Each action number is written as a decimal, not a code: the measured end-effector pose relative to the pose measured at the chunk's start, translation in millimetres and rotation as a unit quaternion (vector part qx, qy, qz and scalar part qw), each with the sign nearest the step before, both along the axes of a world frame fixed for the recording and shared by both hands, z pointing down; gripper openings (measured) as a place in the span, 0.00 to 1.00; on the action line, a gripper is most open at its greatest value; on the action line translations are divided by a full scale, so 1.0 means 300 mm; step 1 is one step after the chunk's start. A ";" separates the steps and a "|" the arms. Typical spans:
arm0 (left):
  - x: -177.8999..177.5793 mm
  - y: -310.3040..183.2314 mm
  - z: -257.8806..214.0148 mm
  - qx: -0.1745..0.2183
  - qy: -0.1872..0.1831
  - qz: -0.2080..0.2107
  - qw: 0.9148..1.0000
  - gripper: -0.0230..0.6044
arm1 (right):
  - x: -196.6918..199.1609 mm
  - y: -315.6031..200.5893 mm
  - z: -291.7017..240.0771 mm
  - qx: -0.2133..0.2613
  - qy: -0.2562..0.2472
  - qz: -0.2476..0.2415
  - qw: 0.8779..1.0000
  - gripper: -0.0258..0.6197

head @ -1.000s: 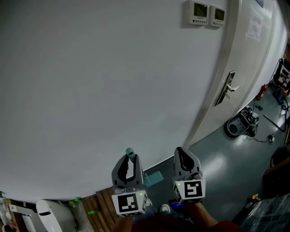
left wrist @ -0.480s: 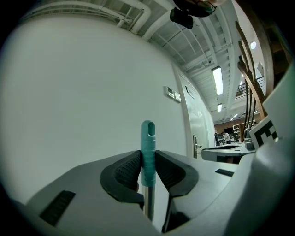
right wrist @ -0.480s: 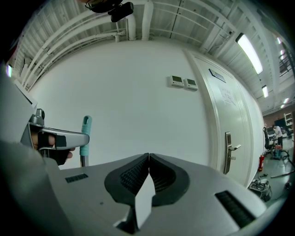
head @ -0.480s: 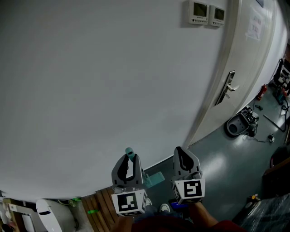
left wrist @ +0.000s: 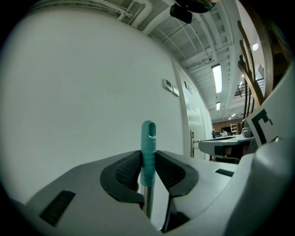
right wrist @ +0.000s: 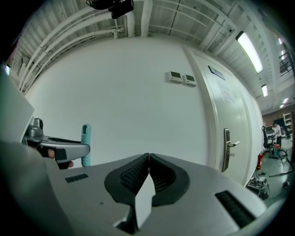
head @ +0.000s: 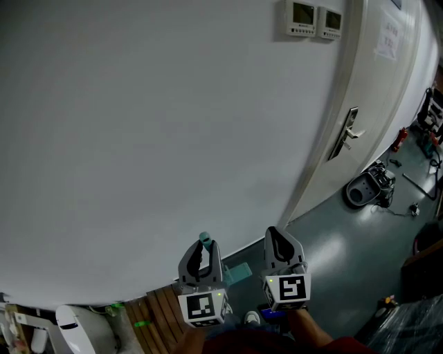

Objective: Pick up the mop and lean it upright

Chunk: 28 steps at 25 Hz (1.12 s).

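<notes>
The mop's handle, a metal pole with a teal grip (left wrist: 148,150), stands upright close to the white wall. My left gripper (left wrist: 148,171) is shut on that teal grip, whose slotted tip (head: 204,239) sticks up above the jaws. In the head view the left gripper (head: 202,252) is at the bottom centre, and a teal flat piece (head: 236,272) lies on the floor just past it. My right gripper (head: 279,240) is beside it to the right, shut with nothing between its pads (right wrist: 138,174). The right gripper view shows the teal grip (right wrist: 86,145) at the left.
A white wall fills most of the view, with two control panels (head: 315,19) up high. A white door with a lever handle (head: 348,133) is at the right. A round grey machine (head: 367,187) sits on the floor by the door. Wooden slats (head: 156,310) lie at lower left.
My left gripper has sunk a little and shifted slightly right in the head view, still clamped on the teal grip. The right gripper has stayed put.
</notes>
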State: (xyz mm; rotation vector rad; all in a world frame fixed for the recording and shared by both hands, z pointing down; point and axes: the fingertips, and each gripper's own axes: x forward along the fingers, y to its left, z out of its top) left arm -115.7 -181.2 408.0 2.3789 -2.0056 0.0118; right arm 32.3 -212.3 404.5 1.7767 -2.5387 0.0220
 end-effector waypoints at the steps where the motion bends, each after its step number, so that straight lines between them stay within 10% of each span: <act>1: 0.002 0.000 0.012 -0.001 -0.001 0.001 1.000 0.21 | 0.000 0.001 0.002 -0.001 0.000 0.000 1.000 0.07; 28: 0.005 -0.058 0.398 -0.085 -0.014 -0.013 0.996 0.21 | -0.010 -0.005 0.008 0.000 0.004 -0.009 1.000 0.07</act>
